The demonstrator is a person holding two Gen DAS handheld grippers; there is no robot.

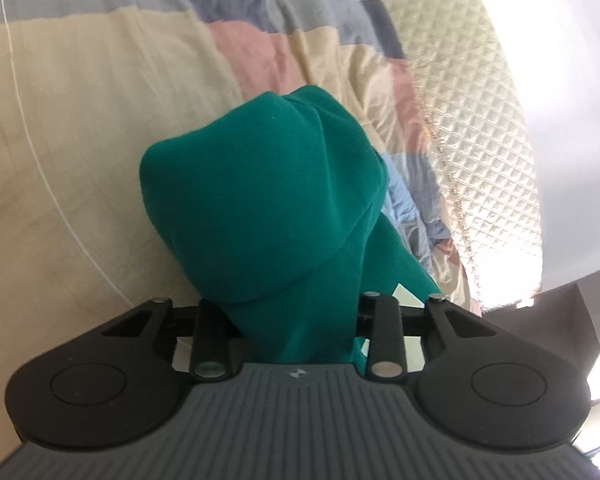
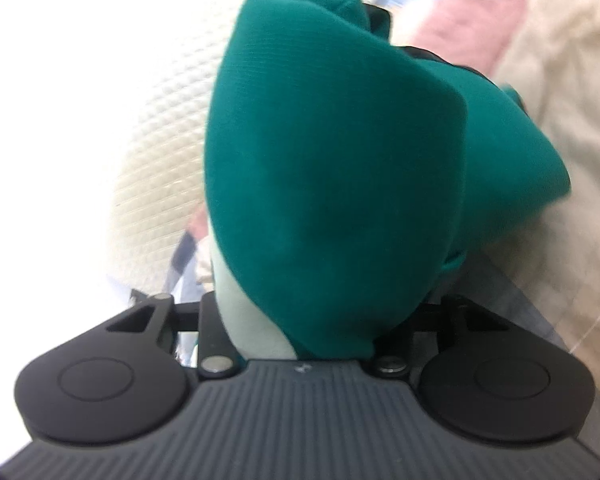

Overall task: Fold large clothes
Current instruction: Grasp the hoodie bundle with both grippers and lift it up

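Garment (image 1: 268, 200), green, soft and limp, is held bunched above the bed (image 1: 80, 140), clamped in the left gripper (image 1: 296, 312) and the right gripper (image 2: 300, 320); edges, not bunched middles, should be gripped.

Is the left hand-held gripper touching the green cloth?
Touching. The left wrist view shows the green cloth bunched over and between the left hand-held gripper's fingers, hiding them.

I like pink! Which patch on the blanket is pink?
The patch just beyond the green garment, between cream and blue-grey patches of the blanket.
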